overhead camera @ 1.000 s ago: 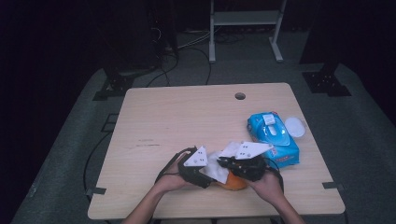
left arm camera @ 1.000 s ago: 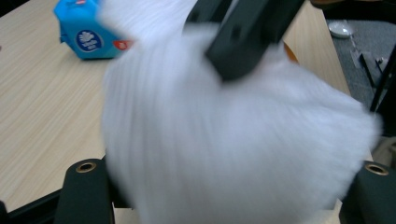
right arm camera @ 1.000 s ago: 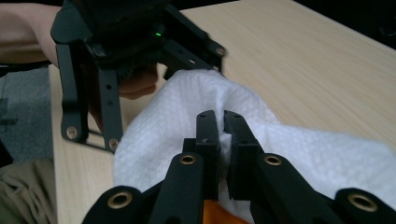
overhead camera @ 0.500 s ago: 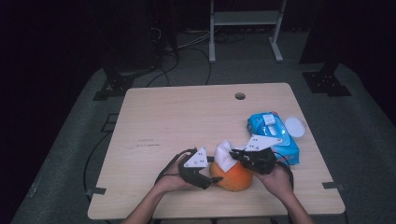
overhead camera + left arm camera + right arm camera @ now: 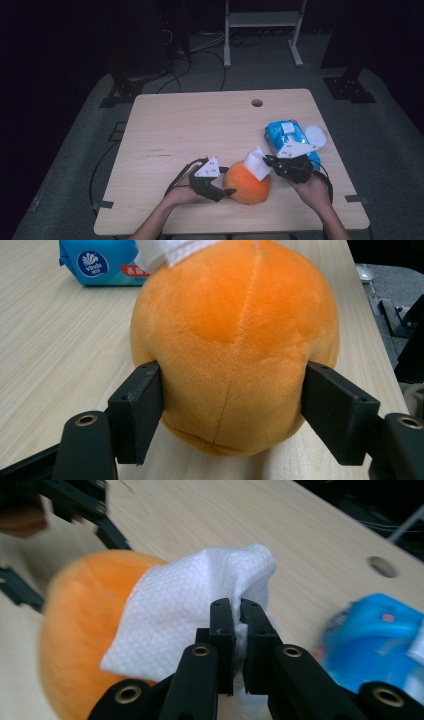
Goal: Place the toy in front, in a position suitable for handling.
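An orange plush ball rests on the wooden table near its front edge. My left gripper comes in from the ball's left. Its pads touch both sides of the ball, and the jaws have just been opening a little with the ball between them. My right gripper is shut on a white wet wipe at the ball's upper right. In the right gripper view the wipe drapes over the ball, pinched between the closed jaws of that gripper.
A blue pack of wipes lies just behind my right hand, with a round white lid open at its right. A cable hole sits near the table's far edge. Dark floor, cables and stands surround the table.
My right gripper has carried the wipe to the right, from over the ball's top to its upper right side, uncovering more of the ball. The left hand has stayed in place.
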Demonstrator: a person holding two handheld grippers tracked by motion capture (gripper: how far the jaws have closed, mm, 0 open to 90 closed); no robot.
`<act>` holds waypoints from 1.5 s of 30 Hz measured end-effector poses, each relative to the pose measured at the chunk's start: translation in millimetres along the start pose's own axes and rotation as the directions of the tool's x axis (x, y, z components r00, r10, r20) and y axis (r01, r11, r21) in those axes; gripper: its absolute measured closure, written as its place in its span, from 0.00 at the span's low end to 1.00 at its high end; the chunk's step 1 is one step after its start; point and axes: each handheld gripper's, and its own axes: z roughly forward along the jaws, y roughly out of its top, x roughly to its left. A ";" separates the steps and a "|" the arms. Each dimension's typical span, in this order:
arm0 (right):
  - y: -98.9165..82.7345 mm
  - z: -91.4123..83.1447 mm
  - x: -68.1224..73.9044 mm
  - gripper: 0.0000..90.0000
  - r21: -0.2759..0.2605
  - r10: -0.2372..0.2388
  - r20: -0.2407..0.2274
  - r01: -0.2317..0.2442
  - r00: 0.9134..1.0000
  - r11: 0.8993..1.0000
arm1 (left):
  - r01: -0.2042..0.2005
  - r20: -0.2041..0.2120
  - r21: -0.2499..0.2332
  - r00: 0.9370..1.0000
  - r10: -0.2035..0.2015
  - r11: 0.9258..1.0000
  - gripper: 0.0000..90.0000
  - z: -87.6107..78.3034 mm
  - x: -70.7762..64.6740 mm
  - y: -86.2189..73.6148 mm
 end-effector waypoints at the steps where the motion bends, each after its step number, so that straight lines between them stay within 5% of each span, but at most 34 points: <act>1: 0.1 -2.0 -1.3 0.94 0.004 -0.008 0.018 0.008 1.000 1.000 | 0.001 0.000 -0.001 1.000 -0.001 1.000 0.31 0.1 0.0 -0.1; 4: 0.0 -5.4 -2.9 0.94 0.010 -0.012 0.045 0.011 0.999 1.000 | 0.001 -0.001 0.000 1.000 -0.001 1.000 0.30 0.3 -0.2 0.4; 17: 16.8 13.6 41.6 0.91 -0.011 -0.092 -0.110 0.092 0.990 0.996 | -0.005 -0.003 0.005 1.000 0.005 1.000 0.29 1.9 -2.8 2.6; 25: 15.6 21.5 39.5 0.67 -0.021 -0.004 -0.245 -0.001 0.970 1.000 | -0.011 0.000 0.017 1.000 0.011 1.000 0.29 2.7 -2.5 2.9; 31: 15.3 29.3 49.2 0.55 -0.022 -0.030 -0.221 0.025 0.975 0.999 | -0.022 -0.001 0.029 1.000 0.022 0.999 0.31 3.4 -4.4 4.3; 37: 11.9 34.3 56.2 0.70 -0.033 -0.081 -0.133 0.077 0.988 0.996 | -0.004 -0.002 0.025 1.000 0.004 1.000 0.31 3.7 -2.9 2.8; 41: 9.5 32.4 45.7 0.79 -0.044 -0.026 -0.180 0.018 0.983 0.999 | -0.005 0.003 0.015 1.000 0.005 1.000 0.30 3.6 -1.3 1.0; 45: 5.2 29.5 33.0 0.84 -0.054 0.045 -0.242 -0.060 0.969 0.997 | -0.005 0.005 0.006 1.000 0.005 1.000 0.30 3.6 -0.9 0.3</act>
